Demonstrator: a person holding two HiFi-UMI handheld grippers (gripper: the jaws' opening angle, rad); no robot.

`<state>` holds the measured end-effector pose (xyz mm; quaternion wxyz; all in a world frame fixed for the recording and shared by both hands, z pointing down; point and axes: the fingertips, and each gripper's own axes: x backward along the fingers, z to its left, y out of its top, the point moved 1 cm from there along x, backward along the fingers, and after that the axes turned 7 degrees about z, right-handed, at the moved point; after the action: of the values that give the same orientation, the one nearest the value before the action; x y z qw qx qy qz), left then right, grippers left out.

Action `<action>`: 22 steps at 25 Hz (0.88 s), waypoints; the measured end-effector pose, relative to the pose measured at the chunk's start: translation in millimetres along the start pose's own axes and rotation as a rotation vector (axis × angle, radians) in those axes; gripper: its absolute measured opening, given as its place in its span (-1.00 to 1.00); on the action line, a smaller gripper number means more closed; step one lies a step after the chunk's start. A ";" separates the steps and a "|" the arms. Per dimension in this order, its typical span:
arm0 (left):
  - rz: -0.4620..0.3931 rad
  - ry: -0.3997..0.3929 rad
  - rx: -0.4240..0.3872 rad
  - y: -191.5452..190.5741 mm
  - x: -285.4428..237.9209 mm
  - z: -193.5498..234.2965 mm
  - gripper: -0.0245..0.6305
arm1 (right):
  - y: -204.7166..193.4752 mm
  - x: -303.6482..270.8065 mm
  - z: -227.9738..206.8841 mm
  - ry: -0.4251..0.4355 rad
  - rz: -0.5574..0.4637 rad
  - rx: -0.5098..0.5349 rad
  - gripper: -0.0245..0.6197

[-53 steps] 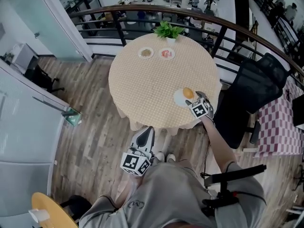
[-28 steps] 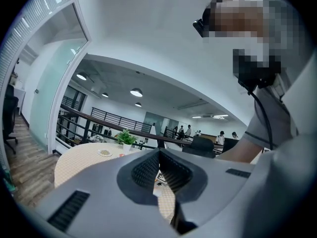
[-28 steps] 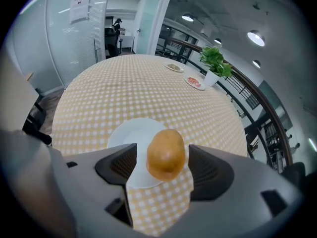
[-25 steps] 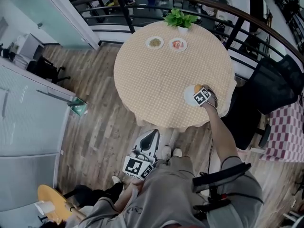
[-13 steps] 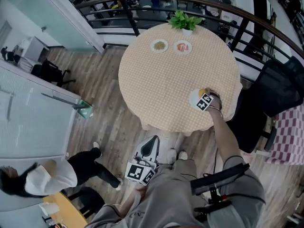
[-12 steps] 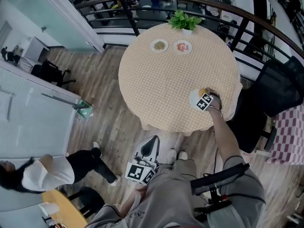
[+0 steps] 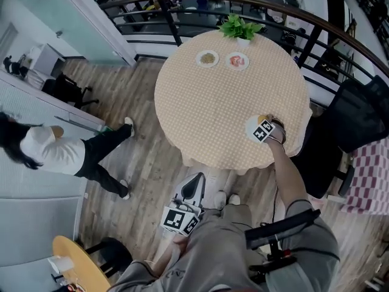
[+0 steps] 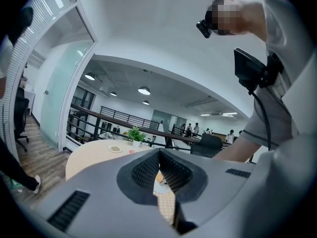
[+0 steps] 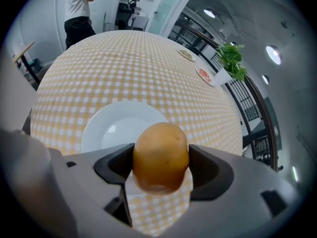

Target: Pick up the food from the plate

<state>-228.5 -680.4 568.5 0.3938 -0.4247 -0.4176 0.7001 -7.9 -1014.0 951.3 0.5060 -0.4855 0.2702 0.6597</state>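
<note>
A golden-brown potato (image 9: 161, 157) rests at the near edge of a white plate (image 9: 114, 128) on the round checked table (image 7: 213, 96). My right gripper (image 9: 161, 168) stands around it, one jaw at each side and wide apart, with the pads close against the potato's flanks; I see no squeeze. From the head view the potato (image 7: 261, 118) peeks out just past the right gripper (image 7: 263, 124) over the plate (image 7: 249, 126). My left gripper (image 7: 192, 182) hangs low beside my legs, away from the table, its jaws together and holding nothing (image 8: 159, 155).
Two small dishes (image 7: 208, 58) (image 7: 237, 61) and a potted plant (image 7: 242, 26) stand at the table's far edge. A dark railing curves behind. A black chair (image 7: 358, 120) is to the right. A person in a white top (image 7: 61, 151) walks on the wooden floor at left.
The right gripper has reached the plate and come around the potato, then stayed there. A person has walked in across the floor at left. The left gripper has not moved.
</note>
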 end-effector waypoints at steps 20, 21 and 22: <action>-0.046 0.019 -0.011 9.0 16.1 9.1 -0.93 | 29.0 72.3 -20.4 -0.011 -0.173 -0.182 0.11; -0.051 0.017 -0.012 10.4 14.8 8.8 -0.93 | 31.0 85.0 -22.6 -0.004 -0.197 -0.206 0.11; -0.055 0.012 -0.015 12.8 13.2 7.8 -0.93 | 32.3 98.3 -24.6 0.003 -0.219 -0.228 0.11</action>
<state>-242.6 -674.7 555.6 0.4124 -0.4200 -0.4320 0.6833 -30.5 -1006.1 847.6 0.5161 -0.5671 0.1398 0.6265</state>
